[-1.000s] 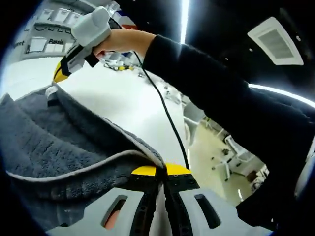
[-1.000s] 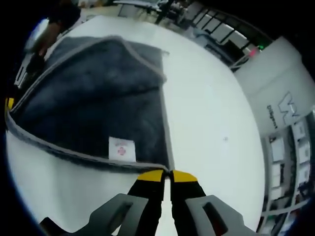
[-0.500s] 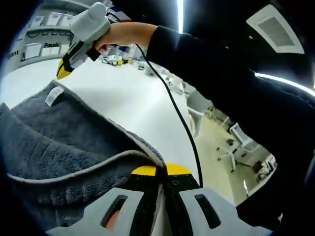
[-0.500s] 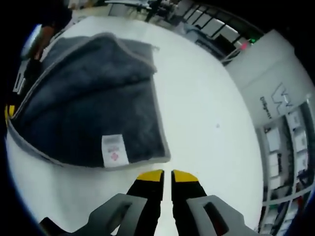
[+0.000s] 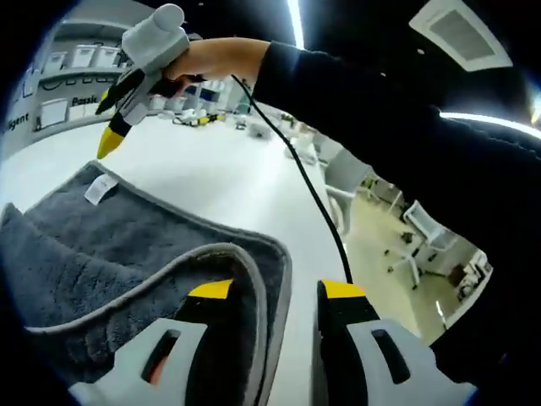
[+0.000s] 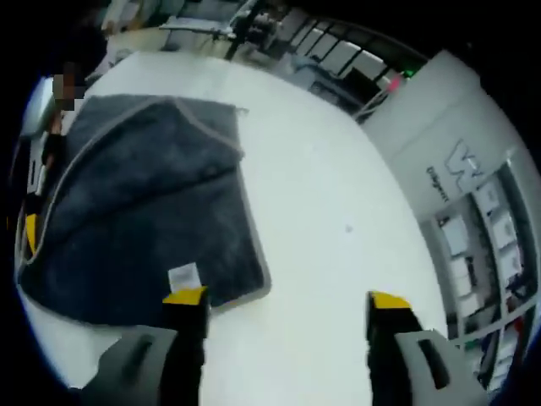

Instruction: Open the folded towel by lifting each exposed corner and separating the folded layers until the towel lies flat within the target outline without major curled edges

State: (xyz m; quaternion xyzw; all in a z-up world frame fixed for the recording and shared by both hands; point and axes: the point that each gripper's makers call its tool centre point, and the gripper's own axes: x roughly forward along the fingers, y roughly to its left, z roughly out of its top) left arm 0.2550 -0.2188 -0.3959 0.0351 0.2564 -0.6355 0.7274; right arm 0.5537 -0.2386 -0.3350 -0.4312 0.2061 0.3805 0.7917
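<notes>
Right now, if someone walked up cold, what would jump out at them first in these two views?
The dark grey towel spread on the white table, a small white label near its closest corner. Both grippers are wide open: the right gripper above that corner, the left gripper with one jaw over a curled-up towel edge. A dark-sleeved arm crosses the left gripper view.

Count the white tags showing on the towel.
1. The tag sits near the towel corner closest to the right hand-held gripper; the same tag shows in the left gripper view. Folds may hide others.
</notes>
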